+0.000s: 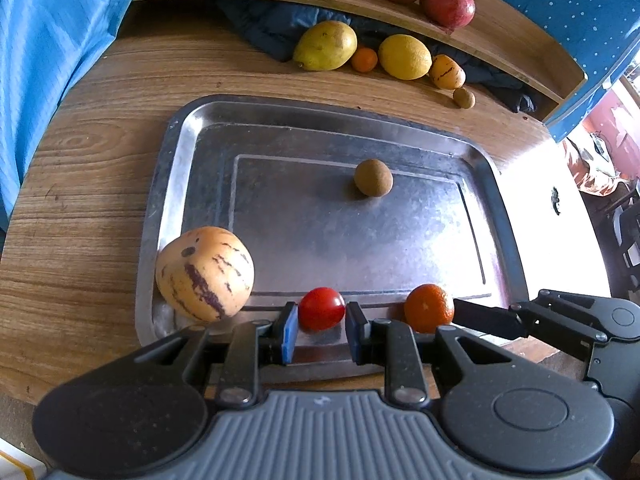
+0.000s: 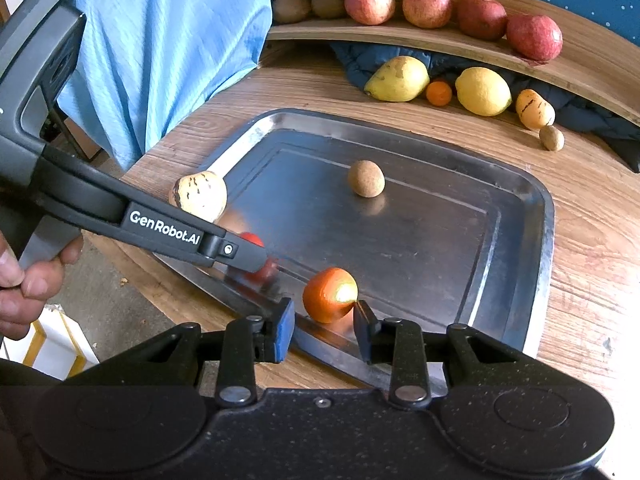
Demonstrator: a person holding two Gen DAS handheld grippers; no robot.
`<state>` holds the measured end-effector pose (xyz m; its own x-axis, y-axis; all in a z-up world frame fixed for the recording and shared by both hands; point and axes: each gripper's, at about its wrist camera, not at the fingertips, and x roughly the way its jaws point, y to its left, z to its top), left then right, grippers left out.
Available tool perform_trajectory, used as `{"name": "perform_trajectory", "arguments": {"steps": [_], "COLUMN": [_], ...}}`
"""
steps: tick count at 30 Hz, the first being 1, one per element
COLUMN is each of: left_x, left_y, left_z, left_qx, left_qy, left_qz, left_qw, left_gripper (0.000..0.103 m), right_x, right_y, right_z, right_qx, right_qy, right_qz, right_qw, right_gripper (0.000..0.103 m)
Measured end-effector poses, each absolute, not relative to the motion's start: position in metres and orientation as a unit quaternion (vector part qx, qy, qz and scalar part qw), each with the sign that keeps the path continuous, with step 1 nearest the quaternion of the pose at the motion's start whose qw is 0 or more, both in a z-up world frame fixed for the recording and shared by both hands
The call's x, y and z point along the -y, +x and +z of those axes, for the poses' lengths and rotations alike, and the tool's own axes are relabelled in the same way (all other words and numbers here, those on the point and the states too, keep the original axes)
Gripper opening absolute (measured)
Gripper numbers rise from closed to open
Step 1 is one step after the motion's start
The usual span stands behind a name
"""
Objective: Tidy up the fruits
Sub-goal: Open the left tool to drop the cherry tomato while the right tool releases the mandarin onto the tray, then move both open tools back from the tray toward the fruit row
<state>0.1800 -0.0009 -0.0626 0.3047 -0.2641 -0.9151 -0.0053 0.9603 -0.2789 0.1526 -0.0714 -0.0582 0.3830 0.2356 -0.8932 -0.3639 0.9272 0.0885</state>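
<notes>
My left gripper (image 1: 321,320) brackets the red tomato (image 1: 321,308), jaws apart; my right gripper (image 2: 324,322) gapes around the orange (image 2: 329,294) on the tray (image 2: 516,280).

Only one text readable: "GenRobot.AI", printed in white on the black side arm of the left tool (image 2: 256,258), seen in right wrist view. No other labels, numbers or signs legible in either view.

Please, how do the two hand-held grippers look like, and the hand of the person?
Left hand-held gripper: black linkage arms, silver rivets, blue finger pads, ribbed grey body, white "GenRobot.AI" lettering. Right hand-held gripper: the same build, speckled black body. The person's bare hand shows; no cables visible.
</notes>
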Motion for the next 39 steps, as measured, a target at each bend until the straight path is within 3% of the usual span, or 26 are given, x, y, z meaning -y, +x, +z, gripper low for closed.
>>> {"name": "perform_trajectory", "arguments": {"steps": [6,8,17,21,26,39], "left_x": [-0.003,-0.005,-0.015,-0.021,-0.031,-0.053], "left_y": [0.176,0.174,0.166,0.163,0.161,0.187], "left_z": [-0.061,-0.06,-0.046,-0.039,-0.034,-0.024], "left_qx": [-0.587,-0.587,-0.596,-0.606,-0.619,-0.617], "left_qy": [-0.116,-0.115,-0.101,-0.081,-0.064,-0.012], "left_qz": [-0.081,-0.08,-0.084,-0.09,-0.079,-0.038], "left_qw": [0.797,0.797,0.792,0.787,0.779,0.786], "left_gripper": [0.027,0.03,0.063,0.083,0.092,0.102], "right_x": [0.072,0.073,0.077,0.078,0.078,0.074], "right_y": [0.152,0.152,0.154,0.157,0.165,0.196], "right_z": [-0.057,-0.057,-0.049,-0.046,-0.045,-0.045], "right_qx": [-0.525,-0.526,-0.523,-0.522,-0.523,-0.523], "right_qy": [-0.061,-0.061,-0.048,-0.04,-0.032,-0.029], "right_qz": [0.176,0.171,0.155,0.149,0.139,0.108], "right_qw": [0.83,0.831,0.837,0.839,0.841,0.845], "right_gripper": [0.039,0.05,0.075,0.086,0.097,0.102]}}
